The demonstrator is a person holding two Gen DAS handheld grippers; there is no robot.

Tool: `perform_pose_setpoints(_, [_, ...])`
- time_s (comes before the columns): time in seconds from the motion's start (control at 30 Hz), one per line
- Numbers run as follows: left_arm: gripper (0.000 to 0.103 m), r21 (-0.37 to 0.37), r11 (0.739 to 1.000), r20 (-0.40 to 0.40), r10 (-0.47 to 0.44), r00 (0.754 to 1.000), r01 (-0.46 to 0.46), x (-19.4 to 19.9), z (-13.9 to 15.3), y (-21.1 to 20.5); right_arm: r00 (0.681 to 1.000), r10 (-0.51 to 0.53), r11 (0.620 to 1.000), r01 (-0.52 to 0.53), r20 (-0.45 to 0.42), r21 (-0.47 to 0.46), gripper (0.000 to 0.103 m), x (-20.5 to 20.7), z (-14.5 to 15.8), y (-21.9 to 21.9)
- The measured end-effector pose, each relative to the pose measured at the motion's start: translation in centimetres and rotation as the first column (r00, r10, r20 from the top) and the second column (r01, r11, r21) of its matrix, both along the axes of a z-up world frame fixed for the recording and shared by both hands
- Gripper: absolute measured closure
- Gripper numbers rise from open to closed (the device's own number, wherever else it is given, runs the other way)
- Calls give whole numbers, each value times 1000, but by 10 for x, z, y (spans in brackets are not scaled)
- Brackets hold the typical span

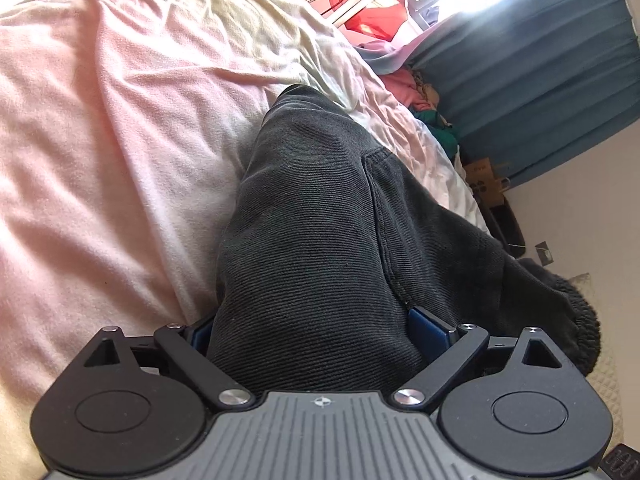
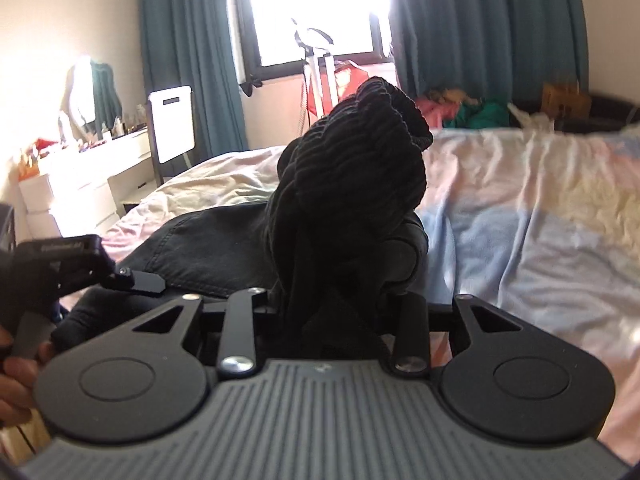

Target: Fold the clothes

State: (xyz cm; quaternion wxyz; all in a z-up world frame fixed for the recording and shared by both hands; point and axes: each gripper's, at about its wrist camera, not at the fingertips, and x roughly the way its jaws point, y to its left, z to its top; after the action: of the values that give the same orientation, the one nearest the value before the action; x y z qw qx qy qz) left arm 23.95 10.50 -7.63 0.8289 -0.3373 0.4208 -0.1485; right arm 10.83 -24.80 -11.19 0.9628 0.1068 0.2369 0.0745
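A dark grey pair of sweatpants (image 1: 320,216) lies on the bed and runs from my left gripper (image 1: 310,332) out over the sheet. The left gripper holds a thick fold of the fabric between its blue pads (image 1: 426,326), which are mostly hidden by the cloth. In the right wrist view my right gripper (image 2: 340,276) is shut on the elastic waistband end of the sweatpants (image 2: 356,152), which bunches upright above the fingers. The left gripper's body (image 2: 72,260) shows at the left of that view.
The bed carries a pink, cream and pale blue sheet (image 1: 100,128) (image 2: 520,216). A pile of coloured clothes (image 2: 472,114) sits at the bed's far edge. Teal curtains (image 2: 188,60), a window, a white dresser (image 2: 92,176) and a white chair (image 2: 172,124) stand beyond.
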Motion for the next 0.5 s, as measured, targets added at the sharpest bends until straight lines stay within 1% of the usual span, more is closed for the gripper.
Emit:
perform_pose_setpoints(0.07, [14, 28, 1000, 13, -12, 1000, 11, -2, 3, -4, 997, -11, 988, 23, -81, 151, 64, 12, -7, -21])
perform_pose_setpoints(0.1, [16, 46, 999, 18, -17, 1000, 17, -2, 5, -7, 994, -10, 974, 35, -110, 224, 64, 16, -12, -30])
perform_pose_setpoints(0.17, [17, 85, 996, 26, -29, 999, 27, -2, 10, -13, 986, -2, 931, 63, -168, 360, 64, 23, -22, -48])
perform_pose_setpoints(0.2, [20, 98, 995, 29, -30, 999, 27, -3, 12, -14, 983, 0, 915, 74, -184, 396, 65, 25, -26, -53])
perform_pose_setpoints(0.23, [22, 103, 994, 31, -27, 999, 24, -4, 14, -15, 981, 1, 905, 81, -193, 417, 65, 25, -28, -56])
perform_pose_setpoints(0.27, [26, 108, 994, 33, -24, 999, 20, -4, 16, -16, 979, 3, 895, 88, -202, 437, 66, 26, -31, -58])
perform_pose_setpoints(0.3, [32, 110, 994, 41, -26, 999, 21, -6, 18, -17, 978, 2, 898, 90, -208, 431, 66, 27, -30, -58])
perform_pose_setpoints(0.37, [41, 109, 994, 61, -37, 997, 30, -8, 24, -18, 976, -3, 907, 95, -218, 410, 68, 27, -25, -55])
perform_pose_setpoints(0.43, [46, 109, 993, 70, -45, 997, 37, -9, 31, -21, 980, -11, 924, 86, -201, 372, 70, 27, -16, -50])
perform_pose_setpoints(0.5, [49, 103, 994, 75, -50, 996, 42, -10, 40, -24, 981, -15, 925, 86, -192, 370, 71, 26, -9, -52])
